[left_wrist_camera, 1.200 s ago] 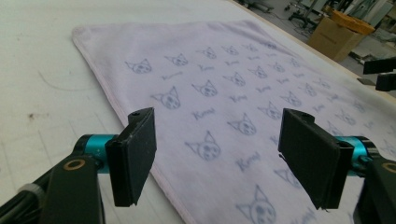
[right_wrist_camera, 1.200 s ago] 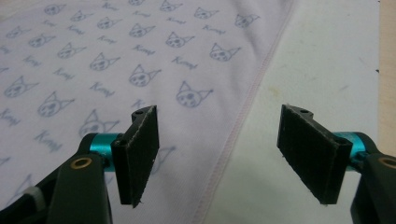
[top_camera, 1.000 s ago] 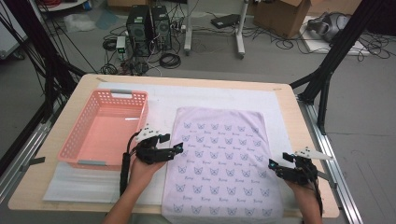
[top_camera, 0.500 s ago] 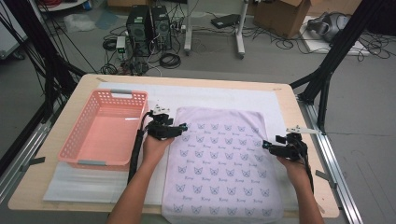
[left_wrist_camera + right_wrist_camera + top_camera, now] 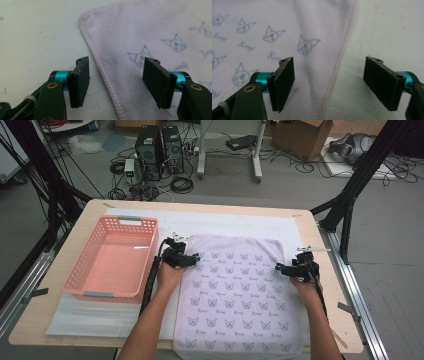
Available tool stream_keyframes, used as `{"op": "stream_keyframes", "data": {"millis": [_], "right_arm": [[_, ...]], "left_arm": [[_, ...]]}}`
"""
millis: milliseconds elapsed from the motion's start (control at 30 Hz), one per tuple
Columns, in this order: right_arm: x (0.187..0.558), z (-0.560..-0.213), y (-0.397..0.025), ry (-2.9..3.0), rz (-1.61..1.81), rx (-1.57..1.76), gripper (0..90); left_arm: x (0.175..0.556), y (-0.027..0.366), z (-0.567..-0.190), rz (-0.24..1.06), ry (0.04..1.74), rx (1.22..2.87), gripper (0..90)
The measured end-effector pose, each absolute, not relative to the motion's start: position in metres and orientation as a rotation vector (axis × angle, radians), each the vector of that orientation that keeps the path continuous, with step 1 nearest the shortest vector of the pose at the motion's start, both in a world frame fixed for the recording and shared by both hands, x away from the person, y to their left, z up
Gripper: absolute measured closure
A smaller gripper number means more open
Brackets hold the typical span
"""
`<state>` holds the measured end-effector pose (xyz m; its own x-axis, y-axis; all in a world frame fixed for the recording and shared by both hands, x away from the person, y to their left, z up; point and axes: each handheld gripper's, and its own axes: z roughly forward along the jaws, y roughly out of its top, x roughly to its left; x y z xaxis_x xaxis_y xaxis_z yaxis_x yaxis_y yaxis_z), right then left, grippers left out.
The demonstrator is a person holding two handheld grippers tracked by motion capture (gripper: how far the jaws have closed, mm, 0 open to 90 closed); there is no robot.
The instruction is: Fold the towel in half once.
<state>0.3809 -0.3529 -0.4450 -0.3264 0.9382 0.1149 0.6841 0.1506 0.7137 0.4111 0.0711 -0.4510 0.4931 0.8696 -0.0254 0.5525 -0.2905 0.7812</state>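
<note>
A pale lilac towel printed with small blue cat faces lies flat on the white mat, its near end hanging over the table's front edge. My left gripper hovers at the towel's left hem near the far left corner, jaws open astride the stitched edge. My right gripper sits at the towel's right hem, also open, with the hem running between its jaws. Neither holds anything.
A pink plastic basket stands empty on the left of the table. A white mat covers the wooden tabletop. Black frame legs, cables and computer towers stand on the floor beyond the far edge.
Both hands have moved away from me along the towel's sides, from near its middle toward the far half. Both grippers stay open.
</note>
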Motion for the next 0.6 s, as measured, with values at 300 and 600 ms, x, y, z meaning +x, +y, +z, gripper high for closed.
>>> {"op": "stream_keyframes", "data": {"millis": [300, 600], "right_arm": [[0.385, -0.441, -0.331, 2.1, 0.868, 1.488, 65.4], [0.386, -0.439, -0.329, 2.163, 0.881, 1.444, 85.7]], "left_arm": [[0.408, 0.067, -0.45, 0.511, 1.189, 1.955, 64.4], [0.41, 0.073, -0.449, 0.465, 1.259, 1.892, 86.4]]}}
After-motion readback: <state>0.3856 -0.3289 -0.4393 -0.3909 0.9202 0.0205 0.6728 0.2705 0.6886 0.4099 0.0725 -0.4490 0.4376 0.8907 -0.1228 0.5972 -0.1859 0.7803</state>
